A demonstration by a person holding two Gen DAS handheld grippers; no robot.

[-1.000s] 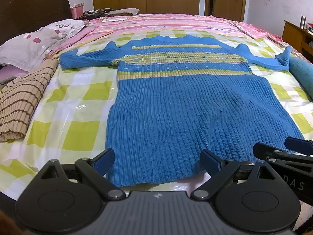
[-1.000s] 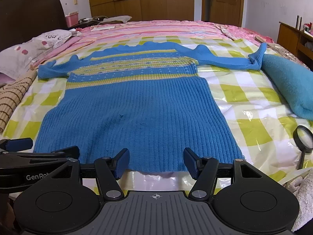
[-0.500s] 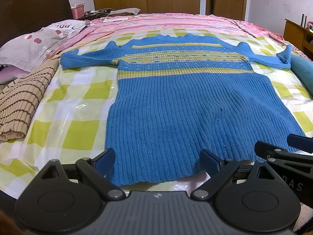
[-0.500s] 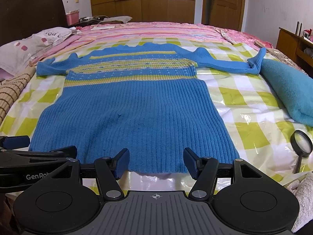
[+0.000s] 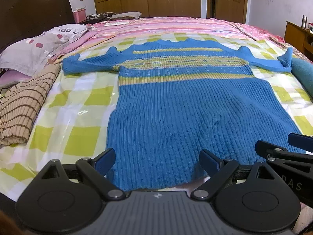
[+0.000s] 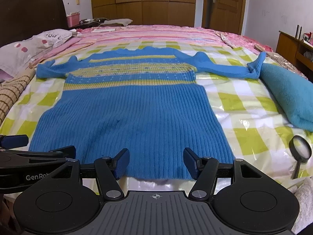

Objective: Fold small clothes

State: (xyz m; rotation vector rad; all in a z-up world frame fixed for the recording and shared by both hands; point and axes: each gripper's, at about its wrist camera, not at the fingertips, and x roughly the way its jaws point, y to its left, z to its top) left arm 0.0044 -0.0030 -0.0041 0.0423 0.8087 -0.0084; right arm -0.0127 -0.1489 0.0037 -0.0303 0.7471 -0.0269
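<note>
A blue sweater [image 5: 187, 109] is laid flat on the bed [image 5: 82, 105], hem nearest the cameras, collar at the far end, both sleeves stretched out to the sides. No fold can be seen in it, so the folding is judged not yet begun; sleeves and body are all left to be turned in. The left gripper [image 5: 156, 161] is held spread just at the hem's left part, and nothing is pinched. The right gripper [image 6: 156, 162] is likewise spread at the hem's right part, empty. A striped tan garment [image 5: 21, 107] lies folded at the left edge, a teal cloth [image 6: 289, 96] at the right, and a magnifying glass [image 6: 300, 150] near the right corner. The hem is probably to be gripped next
</note>
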